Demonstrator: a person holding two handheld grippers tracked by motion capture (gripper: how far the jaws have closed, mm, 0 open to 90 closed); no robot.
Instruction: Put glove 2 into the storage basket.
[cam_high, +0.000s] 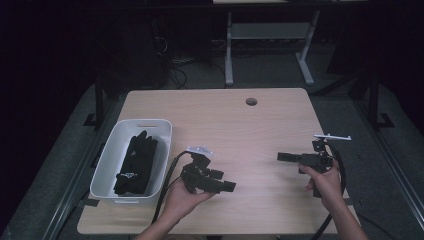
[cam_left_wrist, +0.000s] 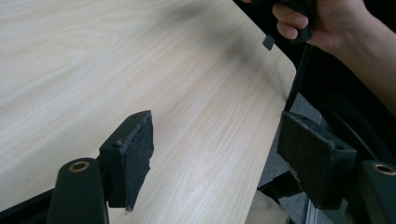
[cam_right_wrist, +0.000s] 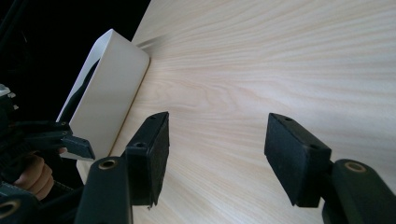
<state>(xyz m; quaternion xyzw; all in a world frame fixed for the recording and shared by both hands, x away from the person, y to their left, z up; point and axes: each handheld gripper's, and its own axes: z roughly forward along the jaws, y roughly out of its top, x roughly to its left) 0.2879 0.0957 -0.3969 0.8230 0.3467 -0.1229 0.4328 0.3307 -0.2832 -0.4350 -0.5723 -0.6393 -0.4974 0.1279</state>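
Where the light wooden table (cam_high: 225, 125) meets the person's side, two hand-held grippers hover over bare wood, each with nothing between its pads.

Item: left gripper (cam_high: 227, 186). Held in the left hand (cam_high: 182, 197) near the front edge, just right of the bin, pointing toward the right. In the left gripper view (cam_left_wrist: 219, 163) its jaws stand wide apart, empty, over the table's right front corner.

Item: right gripper (cam_high: 282, 156). Held in the right hand (cam_high: 327, 182) at the table's right side, pointing left. In the right gripper view (cam_right_wrist: 217, 154) its jaws stand wide apart, empty, over plain wood.

Item: white bin (cam_high: 112, 155). Rectangular plastic tub at the table's left front; also seen side-on in the right gripper view (cam_right_wrist: 112, 88).

Item: black gloves (cam_high: 135, 162). Lying inside the bin, reaching most of its length, with a small pale mark near the front end. Nearest to the left gripper, apart from both.

Item: round hole (cam_high: 251, 101) in the tabletop, near the far edge.
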